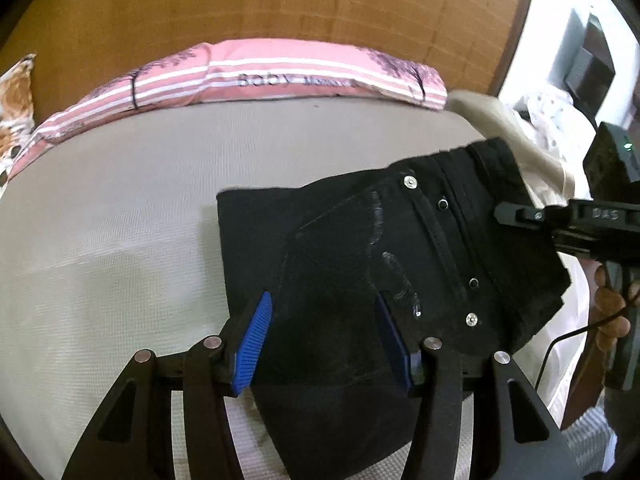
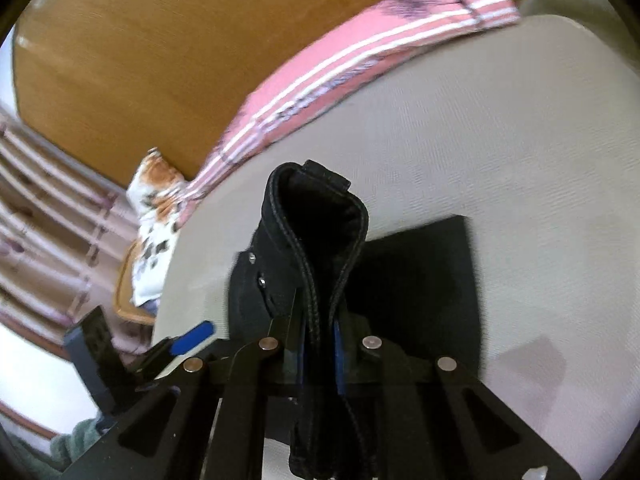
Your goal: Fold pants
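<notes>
Bedsheet grey; headboard wooden; pink pillow.

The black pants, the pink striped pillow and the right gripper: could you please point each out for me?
black pants (image 1: 332, 240): left wrist view, on the flat denim beside the pocket.
pink striped pillow (image 1: 256, 66): left wrist view, on its striped middle.
right gripper (image 2: 320, 340): right wrist view, between the fingertips pinching the waistband.

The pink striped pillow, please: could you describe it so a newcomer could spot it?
Start at the wooden headboard. Along its foot, at the far edge of the grey mattress, lies the pink striped pillow. White stripes and dark tree prints set it apart from the orange-patterned cushion beside it.
</notes>
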`<state>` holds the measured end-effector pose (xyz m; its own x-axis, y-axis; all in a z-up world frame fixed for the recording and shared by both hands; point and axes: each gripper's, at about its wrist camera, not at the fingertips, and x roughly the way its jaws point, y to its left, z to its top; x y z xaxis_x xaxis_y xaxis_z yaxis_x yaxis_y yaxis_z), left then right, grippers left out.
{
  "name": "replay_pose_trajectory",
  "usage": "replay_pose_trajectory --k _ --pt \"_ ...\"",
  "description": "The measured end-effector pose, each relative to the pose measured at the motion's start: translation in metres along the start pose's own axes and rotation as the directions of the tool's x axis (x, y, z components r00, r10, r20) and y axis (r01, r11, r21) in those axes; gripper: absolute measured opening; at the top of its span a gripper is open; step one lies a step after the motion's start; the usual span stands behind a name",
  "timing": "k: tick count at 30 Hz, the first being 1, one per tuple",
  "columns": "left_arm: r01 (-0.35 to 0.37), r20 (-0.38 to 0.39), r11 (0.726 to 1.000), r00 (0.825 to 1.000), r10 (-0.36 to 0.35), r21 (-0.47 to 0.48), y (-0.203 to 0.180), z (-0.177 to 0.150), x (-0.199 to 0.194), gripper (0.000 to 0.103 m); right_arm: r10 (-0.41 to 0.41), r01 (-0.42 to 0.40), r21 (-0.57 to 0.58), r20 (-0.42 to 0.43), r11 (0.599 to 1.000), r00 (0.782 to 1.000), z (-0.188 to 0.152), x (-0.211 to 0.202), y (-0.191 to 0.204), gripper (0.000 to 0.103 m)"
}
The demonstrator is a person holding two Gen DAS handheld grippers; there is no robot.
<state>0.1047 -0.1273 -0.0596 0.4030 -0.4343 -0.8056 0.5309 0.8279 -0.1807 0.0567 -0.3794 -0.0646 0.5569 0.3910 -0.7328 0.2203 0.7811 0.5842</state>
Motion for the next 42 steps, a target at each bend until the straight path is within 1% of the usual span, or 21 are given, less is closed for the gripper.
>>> replay_pose_trajectory --k 2,3,4,7,9,11,13,17,19,21,25,27,33,42 --pt "0.009 -0.039 1.0 0.999 -0.008 0.029 -0.005 -0.005 0.011 0.055 -0.067 0.068 0.04 -0.035 0.997 0.997 -0.009 0.012 -0.022 0.011" --pt "0.003 -0.057 0.999 0.998 -0.001 0.04 -0.007 -0.007 0.017 0.055 -0.094 0.096 0.05 -0.052 0.994 0.994 -0.012 0.018 -0.03 0.015" --pt "-0.007 -0.075 0.998 0.997 0.012 0.058 -0.008 -0.011 0.023 0.055 -0.104 0.108 0.069 -0.062 0.992 0.993 -0.015 0.022 -0.037 0.022" --pt "-0.04 -0.093 0.994 0.994 0.05 0.106 -0.012 -0.019 0.033 0.055 -0.084 0.09 0.124 -0.049 0.988 0.995 -0.018 0.016 -0.044 0.032" --pt "-0.052 -0.091 0.991 0.994 0.063 0.124 -0.015 -0.022 0.034 0.055 -0.112 0.117 0.103 -0.047 0.988 0.993 -0.02 0.012 -0.039 0.035" --pt "-0.052 -0.095 0.992 0.993 0.063 0.119 -0.015 -0.024 0.033 0.055 -0.139 0.142 0.075 -0.048 0.987 0.989 -0.027 0.007 -0.034 0.036" --pt "-0.05 -0.101 0.992 0.993 0.062 0.114 -0.015 -0.026 0.031 0.055 -0.16 0.163 0.055 -0.047 0.985 0.986 -0.037 0.0 -0.032 0.04" --pt "-0.062 -0.103 0.991 0.992 0.074 0.115 -0.015 -0.032 0.026 0.055 -0.195 0.195 0.022 -0.035 0.98 0.98 -0.054 -0.005 -0.029 0.042" --pt "-0.078 -0.104 0.99 0.99 0.091 0.117 -0.017 -0.035 0.024 0.055 -0.202 0.202 0.023 -0.025 0.979 0.979 -0.059 -0.005 -0.028 0.042" --pt "-0.089 -0.104 0.989 0.989 0.101 0.12 -0.018 -0.039 0.022 0.055 -0.208 0.209 0.029 -0.02 0.978 0.978 -0.059 -0.004 -0.029 0.043" --pt "-0.109 -0.104 0.987 0.987 0.121 0.118 -0.019 -0.046 0.019 0.055 -0.231 0.232 0.035 -0.019 0.972 0.973 -0.062 -0.002 -0.031 0.047" --pt "-0.112 -0.104 0.987 0.987 0.124 0.113 -0.018 -0.05 0.019 0.055 -0.229 0.23 0.045 -0.016 0.972 0.973 -0.062 -0.001 -0.032 0.048" --pt "-0.109 -0.102 0.99 0.988 0.118 0.093 -0.015 -0.055 0.02 0.055 -0.256 0.257 0.019 -0.011 0.966 0.967 -0.064 0.0 -0.031 0.047" --pt "-0.108 -0.074 0.991 0.991 0.114 0.077 -0.013 -0.062 0.019 0.056 -0.289 0.289 0.009 -0.002 0.957 0.957 -0.067 0.003 -0.028 0.048"
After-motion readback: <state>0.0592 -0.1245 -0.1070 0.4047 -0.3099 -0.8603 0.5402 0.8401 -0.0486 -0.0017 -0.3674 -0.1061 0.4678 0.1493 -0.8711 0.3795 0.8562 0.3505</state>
